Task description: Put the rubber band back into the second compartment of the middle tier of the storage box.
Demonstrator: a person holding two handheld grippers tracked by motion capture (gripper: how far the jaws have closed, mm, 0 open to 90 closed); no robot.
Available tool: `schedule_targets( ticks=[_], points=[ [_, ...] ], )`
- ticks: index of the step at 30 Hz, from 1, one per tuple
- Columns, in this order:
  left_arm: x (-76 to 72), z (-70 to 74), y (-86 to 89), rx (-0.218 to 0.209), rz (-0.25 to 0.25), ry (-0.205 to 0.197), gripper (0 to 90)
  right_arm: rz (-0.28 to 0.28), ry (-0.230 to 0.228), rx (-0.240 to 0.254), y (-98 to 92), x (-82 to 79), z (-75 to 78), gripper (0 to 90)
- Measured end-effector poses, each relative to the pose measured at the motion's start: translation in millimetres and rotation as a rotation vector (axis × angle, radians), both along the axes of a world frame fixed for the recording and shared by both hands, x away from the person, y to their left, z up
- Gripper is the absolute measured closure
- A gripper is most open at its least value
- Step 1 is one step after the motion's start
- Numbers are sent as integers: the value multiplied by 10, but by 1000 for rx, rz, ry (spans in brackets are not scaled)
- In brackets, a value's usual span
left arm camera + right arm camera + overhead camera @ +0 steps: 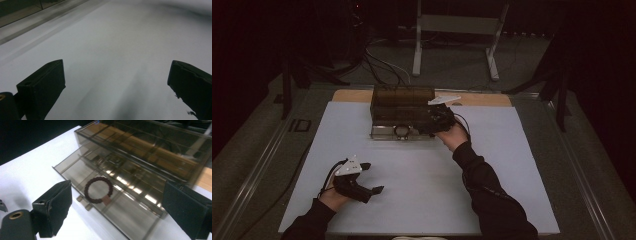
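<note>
L gripper (372, 177) sits nearest, at about 7 o'clock on the white table (412, 200), held in the person's left hand (332, 195) w/ the grey plate on top. Jaws stand wide apart w/ nothing between; in the left gripper view they frame bare table surface. A cable trails off its back toward the table's near-left edge.

Further out, approx 1 o'clock from table centre, R gripper (432, 126) is held in the right hand (453, 136), dark sleeve running back to the near edge. It hovers at the right end of the pulled-out drawer (384, 132). In the right gripper view its jaws are spread wide, nothing gripped, pads clear of everything.

Between those jaws in that view, a bit left of centre, lies the bracelet (98, 190): dark beaded ring w/ a small tan tag at its 5 o'clock. It rests flat on the drawer floor (130, 212), near the front edge, apart from both pads. In the high view it shows as a small ring (402, 131) in the drawer, just at 9 o'clock of R gripper.

Behind the drawer stands the smoked clear organiser box (402, 102), at 12 o'clock on the table, its back on the wood strip (349, 95). Beyond that, floor cables and a white stand, dim.
</note>
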State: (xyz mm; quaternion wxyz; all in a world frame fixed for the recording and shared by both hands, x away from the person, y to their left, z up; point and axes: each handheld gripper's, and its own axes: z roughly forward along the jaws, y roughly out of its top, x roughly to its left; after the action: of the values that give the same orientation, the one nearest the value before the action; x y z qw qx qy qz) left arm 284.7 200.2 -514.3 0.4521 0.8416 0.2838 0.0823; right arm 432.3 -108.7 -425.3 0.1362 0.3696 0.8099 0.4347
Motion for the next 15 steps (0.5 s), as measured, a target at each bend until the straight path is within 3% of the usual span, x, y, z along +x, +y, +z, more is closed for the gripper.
schedule_targets(
  ticks=[6, 15],
  points=[
    [-2, 5, 2, -3, 4, 0, 26, -42, -39, -17, -207, -44, 30, 89],
    [-1, 4, 2, -4, 6, -1, 26, -74, -47, -37, -481, -143, 39, 78]
  ],
)
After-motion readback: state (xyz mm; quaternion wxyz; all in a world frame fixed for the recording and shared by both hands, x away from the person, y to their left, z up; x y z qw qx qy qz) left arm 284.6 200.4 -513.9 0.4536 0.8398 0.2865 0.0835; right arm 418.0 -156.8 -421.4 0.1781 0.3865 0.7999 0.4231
